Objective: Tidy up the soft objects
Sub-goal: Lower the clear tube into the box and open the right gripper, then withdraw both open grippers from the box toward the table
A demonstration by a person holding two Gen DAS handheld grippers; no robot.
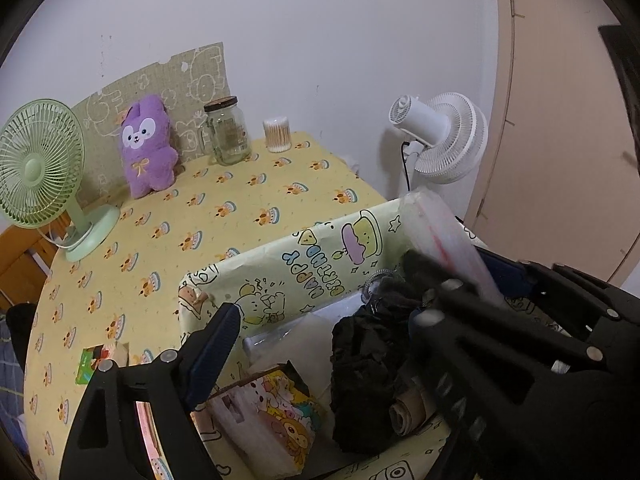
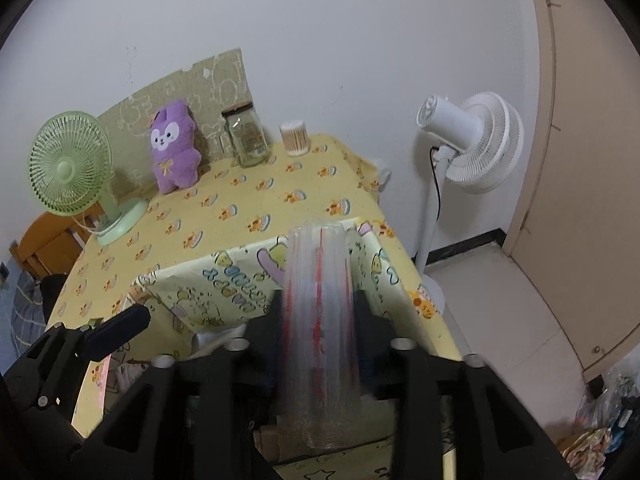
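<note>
A yellow cartoon-print box (image 1: 288, 264) stands open on the table near me, holding black cloth (image 1: 364, 364), a cartoon tissue pack (image 1: 276, 412) and plastic bags. My right gripper (image 2: 318, 308) is shut on a clear roll of plastic with red print (image 2: 318, 320), held upright over the box (image 2: 224, 280); the roll also shows in the left wrist view (image 1: 440, 236). My left gripper (image 1: 328, 344) is open and empty over the box, its left finger (image 1: 216, 344) at the box's near-left wall. A purple plush (image 1: 146, 146) leans at the table's back.
The table has a yellow cloth (image 1: 240, 200). A green desk fan (image 1: 44, 172) stands at the left. A glass jar (image 1: 228, 130) and a cotton swab tub (image 1: 277, 134) stand at the back. A white floor fan (image 1: 444, 136) stands to the right. A small green pack (image 1: 90, 364) lies left of the box.
</note>
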